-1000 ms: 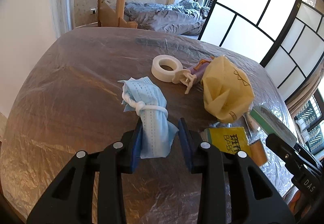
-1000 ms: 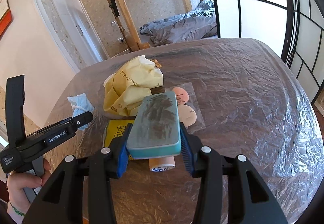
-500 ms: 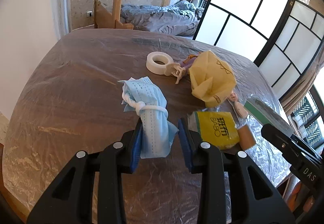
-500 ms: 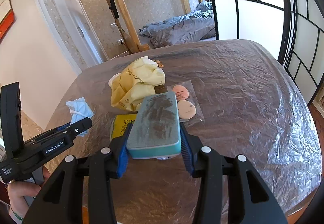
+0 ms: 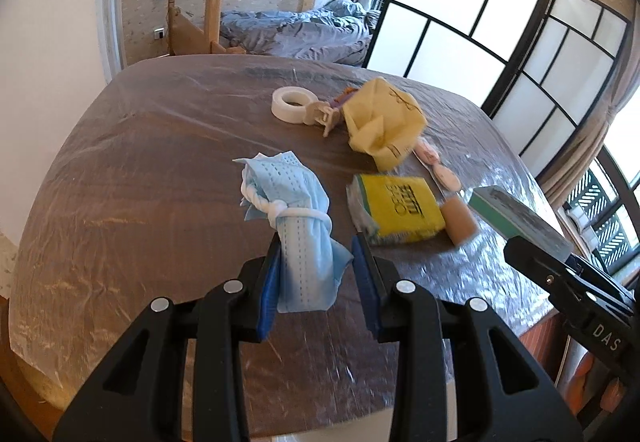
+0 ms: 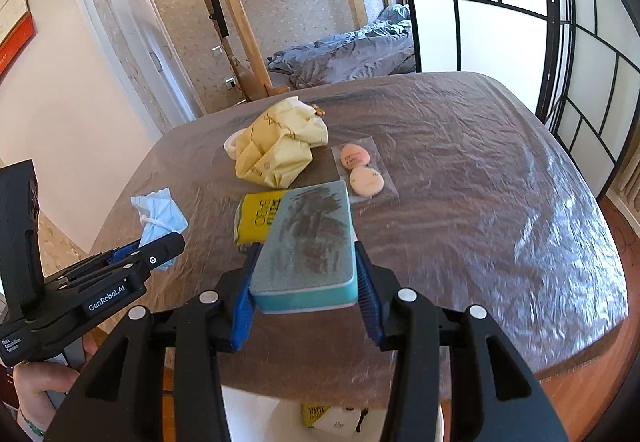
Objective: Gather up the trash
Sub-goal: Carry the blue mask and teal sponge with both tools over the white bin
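Note:
My left gripper (image 5: 316, 274) is shut on a crumpled blue face mask (image 5: 298, 218) and holds it above the table's near edge; the mask also shows in the right wrist view (image 6: 158, 210). My right gripper (image 6: 304, 278) is shut on a dirty teal sponge block (image 6: 310, 242), lifted over the table's front edge; it also shows in the left wrist view (image 5: 520, 220). On the table lie a crumpled yellow paper bag (image 5: 380, 122), a yellow packet (image 5: 400, 208), a small brown tube (image 5: 460, 220) and a clear pack of pink puffs (image 6: 362, 170).
A white tape roll (image 5: 290, 104) and a small figurine (image 5: 330, 114) lie at the back of the plastic-covered wooden table (image 5: 140, 162). A bed (image 6: 352, 54), a wooden bunk post and sliding screens stand behind. Some packaging lies on the floor below the table's edge (image 6: 328, 416).
Both grippers have drawn back toward the table's near edge with their loads still held. The table objects look farther away, and the floor under the edge has come into view.

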Tool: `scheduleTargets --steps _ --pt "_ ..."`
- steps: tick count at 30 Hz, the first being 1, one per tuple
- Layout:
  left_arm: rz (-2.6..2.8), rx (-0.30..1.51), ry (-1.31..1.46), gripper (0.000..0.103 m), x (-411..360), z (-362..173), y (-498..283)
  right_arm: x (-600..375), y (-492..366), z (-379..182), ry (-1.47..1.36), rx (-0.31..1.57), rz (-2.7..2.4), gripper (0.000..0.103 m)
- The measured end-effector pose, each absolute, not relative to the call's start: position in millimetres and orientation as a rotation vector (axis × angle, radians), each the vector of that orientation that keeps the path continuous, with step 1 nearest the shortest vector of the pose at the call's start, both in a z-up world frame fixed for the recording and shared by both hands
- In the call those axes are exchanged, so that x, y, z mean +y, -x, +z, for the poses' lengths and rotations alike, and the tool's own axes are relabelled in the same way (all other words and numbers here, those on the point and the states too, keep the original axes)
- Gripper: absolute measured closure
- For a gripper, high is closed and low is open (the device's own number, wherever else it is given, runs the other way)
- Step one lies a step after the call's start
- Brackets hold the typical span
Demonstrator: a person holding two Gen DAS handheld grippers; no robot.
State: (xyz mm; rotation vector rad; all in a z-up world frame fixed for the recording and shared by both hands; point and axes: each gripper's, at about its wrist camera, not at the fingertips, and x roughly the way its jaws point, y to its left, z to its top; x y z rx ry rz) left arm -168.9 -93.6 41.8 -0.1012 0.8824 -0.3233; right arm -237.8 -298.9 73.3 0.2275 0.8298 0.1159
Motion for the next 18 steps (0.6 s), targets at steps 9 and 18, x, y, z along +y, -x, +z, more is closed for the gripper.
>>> scheduleTargets --steps 9,18 --pt "-0.332 0.872 0.065 0.067 -97 41 198 -296 269 69 -0.220 0.841 0.125 0.060" --pt "-0.283 0.863 0.072 0.067 -114 43 236 -312 304 71 -0.195 0.842 0.171 0.060"
